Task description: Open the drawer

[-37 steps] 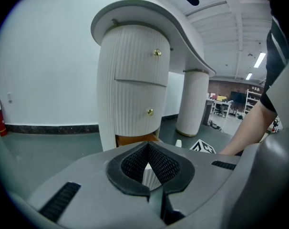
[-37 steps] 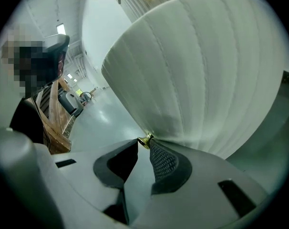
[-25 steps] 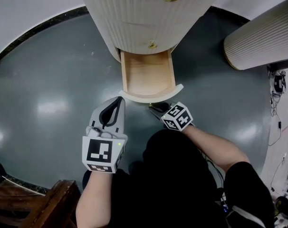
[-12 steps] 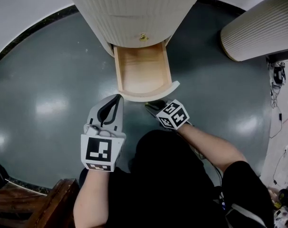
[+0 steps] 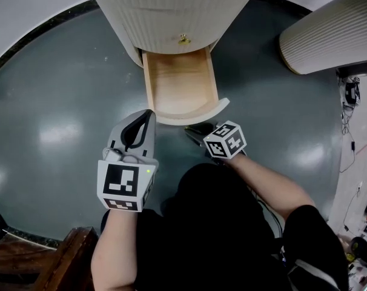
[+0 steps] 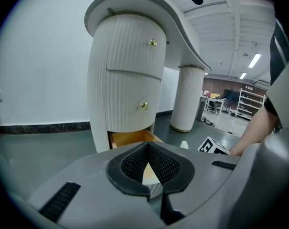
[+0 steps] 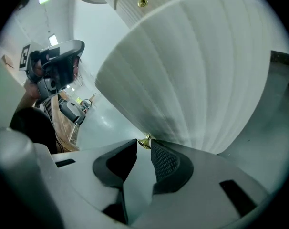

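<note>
At the drawer (image 5: 195,115) front, our right tool (image 7: 144,143) nips the brass knob (image 7: 145,140) by its tips; a skewed pull could slip off. Our left tool (image 6: 147,146) hangs closed.

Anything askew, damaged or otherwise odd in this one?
Nothing stands out. The bottom drawer is pulled out square to the cabinet, and it looks empty and undamaged. The right claw is closed on its brass knob. The left claw hovers shut beside the drawer front.
</note>
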Demonstrator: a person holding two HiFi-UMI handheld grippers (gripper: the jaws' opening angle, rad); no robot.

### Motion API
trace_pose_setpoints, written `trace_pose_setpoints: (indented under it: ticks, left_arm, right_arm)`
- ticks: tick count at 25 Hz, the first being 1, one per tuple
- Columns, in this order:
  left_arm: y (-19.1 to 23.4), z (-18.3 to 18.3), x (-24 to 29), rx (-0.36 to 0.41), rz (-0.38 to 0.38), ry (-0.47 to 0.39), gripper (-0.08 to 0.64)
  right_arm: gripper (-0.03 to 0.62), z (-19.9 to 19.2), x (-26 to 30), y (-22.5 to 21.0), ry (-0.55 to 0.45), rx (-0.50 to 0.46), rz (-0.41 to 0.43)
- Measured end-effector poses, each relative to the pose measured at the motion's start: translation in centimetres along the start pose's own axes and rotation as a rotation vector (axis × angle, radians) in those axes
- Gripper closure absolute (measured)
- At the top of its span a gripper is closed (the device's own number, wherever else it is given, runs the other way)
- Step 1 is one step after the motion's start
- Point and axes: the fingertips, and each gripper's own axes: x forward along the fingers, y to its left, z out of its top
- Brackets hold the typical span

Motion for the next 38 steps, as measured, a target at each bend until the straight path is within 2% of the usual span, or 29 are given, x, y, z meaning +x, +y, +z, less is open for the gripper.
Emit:
trace_pose_setpoints:
  ticks: [5,16,20,24,30,35,38]
  left_arm:
    - [0.5,0.1,0.3,-0.026,0.004,-0.011,0.551]
    - [0.7,1.5,0.7,-0.02,0.013,-0.054,0.551]
    - [0.5,1.6,0.4,0.01,0.006,-0.066,0.551]
    - [0.8,3.0,-0.7,-0.009,0.022,-0.113,0.551]
    - [0.3,5.1,-3.4,0.105,0.058,-0.153,0.551]
    - [0.6,8.3,-5.9,0.18,0.059,-0.201,0.551]
    - [0.9,10.0,-7.9,0.201,0.059,-0.239,0.551]
  right_arm:
    - [0.522,1.0,-2.7,0.0,-0.074,0.021,0.031]
    - [0.522,2.8,-10.3,0.0,-0.111,-0.009,0.011]
    - [0.522,4.5,-11.9,1.0,-0.131,-0.058,0.014]
    - [0.522,6.4,-13.7,1.7,-0.145,-0.141,-0.004]
    - [0.523,10.9,-16.9,4.1,-0.215,-0.232,0.011]
    - [0.549,16.4,-20.2,8.5,-0.322,-0.285,0.072]
    - [0.558,19.5,-22.2,11.4,-0.398,-0.328,0.105]
